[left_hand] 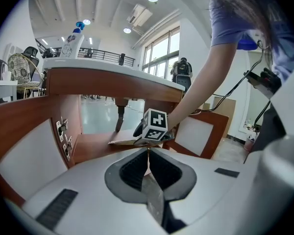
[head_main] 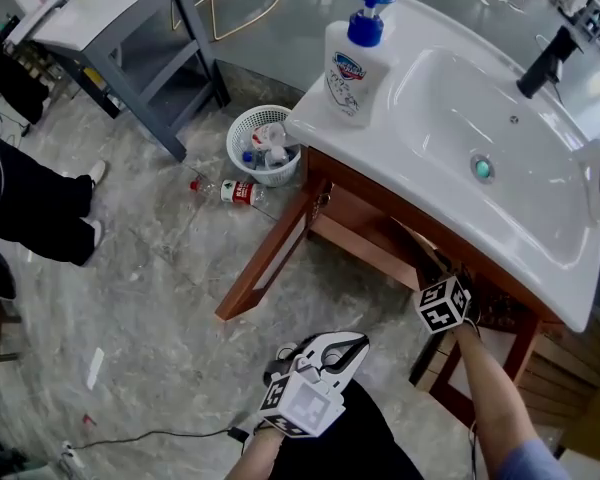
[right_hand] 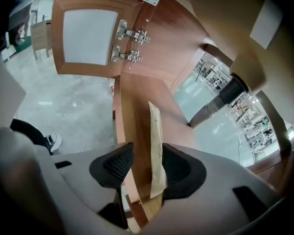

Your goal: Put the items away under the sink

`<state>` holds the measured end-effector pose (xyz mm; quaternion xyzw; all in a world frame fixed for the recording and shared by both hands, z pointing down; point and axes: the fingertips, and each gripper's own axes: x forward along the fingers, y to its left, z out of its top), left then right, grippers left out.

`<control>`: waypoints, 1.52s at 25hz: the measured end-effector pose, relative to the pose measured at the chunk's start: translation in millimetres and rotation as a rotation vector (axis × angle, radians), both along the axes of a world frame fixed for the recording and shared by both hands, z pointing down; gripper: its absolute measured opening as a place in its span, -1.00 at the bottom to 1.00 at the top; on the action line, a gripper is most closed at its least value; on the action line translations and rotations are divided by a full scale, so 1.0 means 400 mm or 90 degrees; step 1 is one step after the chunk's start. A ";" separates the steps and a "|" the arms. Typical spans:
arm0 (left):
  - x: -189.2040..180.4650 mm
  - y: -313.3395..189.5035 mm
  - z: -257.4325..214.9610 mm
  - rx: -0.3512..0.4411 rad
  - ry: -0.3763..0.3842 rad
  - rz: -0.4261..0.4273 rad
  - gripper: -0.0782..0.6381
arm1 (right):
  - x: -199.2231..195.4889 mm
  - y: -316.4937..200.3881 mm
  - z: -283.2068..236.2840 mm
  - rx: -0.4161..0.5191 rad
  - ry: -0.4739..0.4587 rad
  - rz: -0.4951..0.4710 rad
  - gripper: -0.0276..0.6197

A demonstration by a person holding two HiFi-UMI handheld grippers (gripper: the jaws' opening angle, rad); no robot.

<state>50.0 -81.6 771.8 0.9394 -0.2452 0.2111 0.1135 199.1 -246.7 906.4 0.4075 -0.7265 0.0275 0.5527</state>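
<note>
Under the white sink (head_main: 450,118) a wooden cabinet (head_main: 365,236) stands with its doors swung open. My right gripper (head_main: 435,273) reaches into it from the front. In the right gripper view its jaws (right_hand: 147,165) are shut on a flat brown packet (right_hand: 154,141), held edge-up over the cabinet floor (right_hand: 137,97). From the left gripper view the packet (left_hand: 121,142) sticks out level just above that floor, below the right gripper's marker cube (left_hand: 155,125). My left gripper (head_main: 342,348) hangs low in front of the cabinet, jaws (left_hand: 148,153) shut with nothing in them.
A soap pump bottle (head_main: 357,60) stands on the sink's left corner. The drain pipe (right_hand: 224,98) comes down inside the cabinet. An open door (right_hand: 85,31) hangs on the left. A white wastebasket (head_main: 263,146) and a plastic bottle (head_main: 235,191) sit on the floor. A person's legs (head_main: 30,208) are at left.
</note>
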 end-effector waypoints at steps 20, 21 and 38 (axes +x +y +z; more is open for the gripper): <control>-0.036 0.036 -0.221 -0.010 0.003 0.019 -0.75 | -0.160 0.197 -0.346 0.026 -0.245 0.064 -0.45; -0.041 0.034 -0.230 -0.010 0.002 0.021 -0.75 | -0.173 0.201 -0.367 0.030 -0.261 0.065 -0.45; -0.102 0.004 -0.452 0.013 0.038 0.002 -0.75 | -0.250 0.254 -0.759 0.118 -0.452 0.104 -0.57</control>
